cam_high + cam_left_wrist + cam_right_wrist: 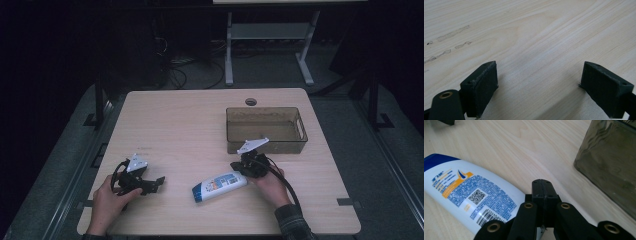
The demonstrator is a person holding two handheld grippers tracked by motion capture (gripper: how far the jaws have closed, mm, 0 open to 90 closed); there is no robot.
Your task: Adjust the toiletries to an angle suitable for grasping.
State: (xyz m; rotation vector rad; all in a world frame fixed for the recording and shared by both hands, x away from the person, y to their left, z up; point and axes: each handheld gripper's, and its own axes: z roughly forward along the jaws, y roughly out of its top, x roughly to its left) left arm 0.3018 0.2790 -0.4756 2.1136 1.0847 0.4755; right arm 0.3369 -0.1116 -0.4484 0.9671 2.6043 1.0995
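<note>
A white shampoo bottle (219, 185) with a blue cap and a blue-and-orange label lies flat on the wooden table (185, 125), cap toward the front left. My right gripper (239, 167) rests at the bottle's base end, its jaws pressed together with nothing between them. In the right gripper view the bottle (471, 195) lies just left of the shut gripper (542, 185). My left gripper (159, 182) sits at the front left, a hand's width left of the bottle. In the left gripper view the left gripper (539, 82) stands open over bare wood.
A clear brown plastic bin (266, 131) stands at the table's right, just behind my right gripper, and its wall (609, 162) rises close on the right in the right gripper view. A round cable hole (251, 102) lies near the far edge.
</note>
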